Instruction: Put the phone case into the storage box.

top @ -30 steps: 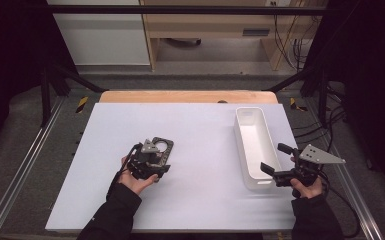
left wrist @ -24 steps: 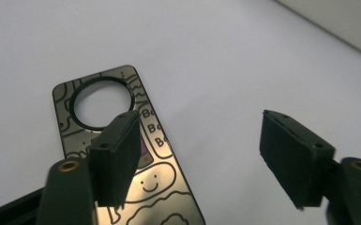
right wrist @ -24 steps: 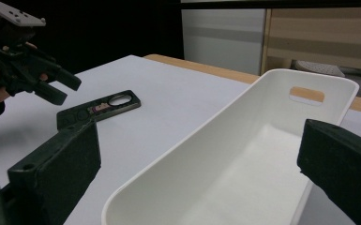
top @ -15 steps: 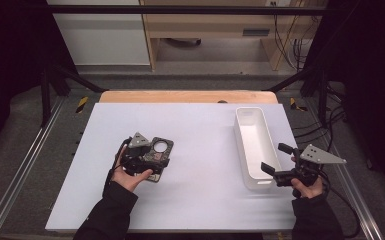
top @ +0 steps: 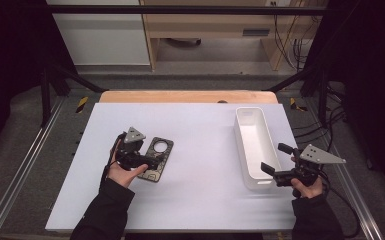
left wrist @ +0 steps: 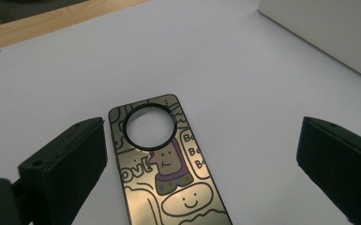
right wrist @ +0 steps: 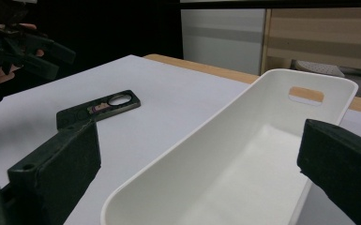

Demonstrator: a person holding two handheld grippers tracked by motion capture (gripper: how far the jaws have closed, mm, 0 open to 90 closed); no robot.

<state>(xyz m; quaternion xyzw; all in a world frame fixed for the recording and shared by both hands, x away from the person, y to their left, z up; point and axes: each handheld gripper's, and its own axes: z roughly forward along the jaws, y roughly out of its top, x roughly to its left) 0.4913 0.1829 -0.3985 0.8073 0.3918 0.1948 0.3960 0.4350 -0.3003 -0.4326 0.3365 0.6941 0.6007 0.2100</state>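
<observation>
A dark phone case (top: 158, 156) with cartoon drawings and a round camera hole lies flat on the white table (top: 205, 200). My left gripper (top: 145, 159) hovers at its left end. Its jaws have just been opening and now stand wide, with the case (left wrist: 169, 178) on the table below the gap, touched by neither pad. My right gripper (top: 276, 158) is open at the near end of a white bin (top: 240, 145), holding nothing. The right gripper view looks along the empty bin (right wrist: 192, 136) to the case (right wrist: 101, 108) and the left gripper (right wrist: 33, 47) beyond.
The bin stands lengthwise on the table's right side. A wooden strip (top: 180, 96) runs along the far edge of the table. Black frame bars and metal rails (top: 25, 165) flank the table. Cables (top: 310, 130) lie off to the right.
The left gripper has drawn back to the left and risen a little, and its jaws have spread. More of the phone case now shows on the table. The right gripper has stayed put.
</observation>
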